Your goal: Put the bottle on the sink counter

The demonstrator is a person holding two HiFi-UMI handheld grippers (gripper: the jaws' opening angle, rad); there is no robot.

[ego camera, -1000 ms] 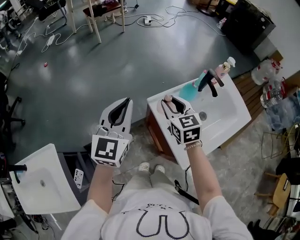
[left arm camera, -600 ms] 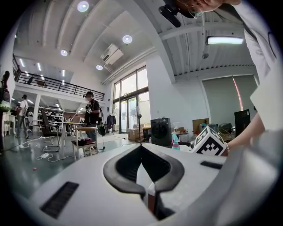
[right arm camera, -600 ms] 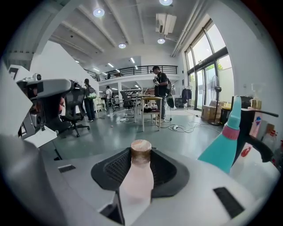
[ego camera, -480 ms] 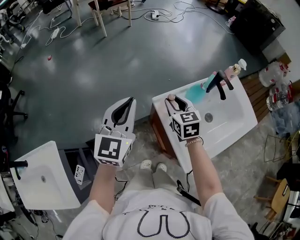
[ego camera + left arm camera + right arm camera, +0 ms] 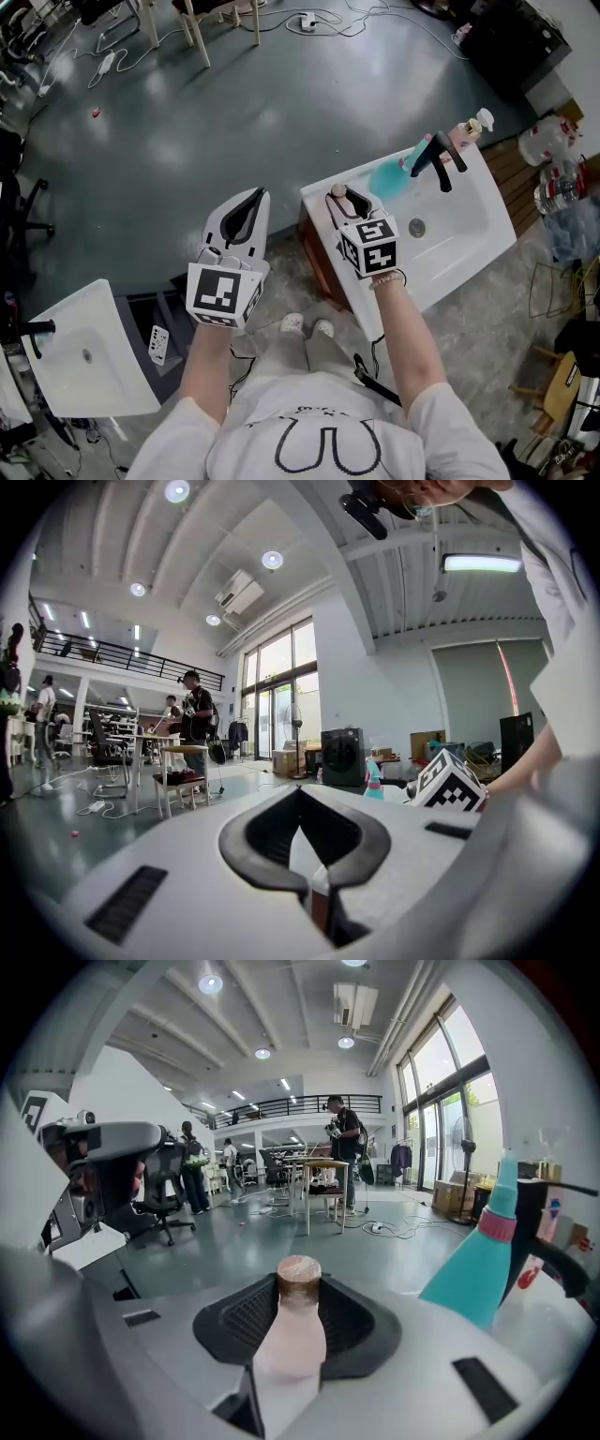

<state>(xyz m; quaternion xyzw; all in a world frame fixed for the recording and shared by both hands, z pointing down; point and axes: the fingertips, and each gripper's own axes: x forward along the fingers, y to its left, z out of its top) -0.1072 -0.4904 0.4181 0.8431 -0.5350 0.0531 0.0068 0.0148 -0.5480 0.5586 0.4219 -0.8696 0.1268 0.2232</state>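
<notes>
The left gripper hangs over the floor, well apart from the sink. Its jaws are drawn together with nothing between them, so it has no part in the coming move.

The right gripper is the one that matters. Its jaws stand partway apart and are clamped on the bottle, a pale pink one with a brown cap. The bottle's long axis seems to run along the jaws, with the cap pointing forward, away from the hand. In the head view the cap sits over the sink's near left corner, so the counter lies just below and ahead of the jaws. Whether the bottle touches it cannot be told.

Farther right, the teal sprayer and the black tap stand at the back edge, near the gripper's line. Setting down at this corner probably keeps clear of both.
</notes>
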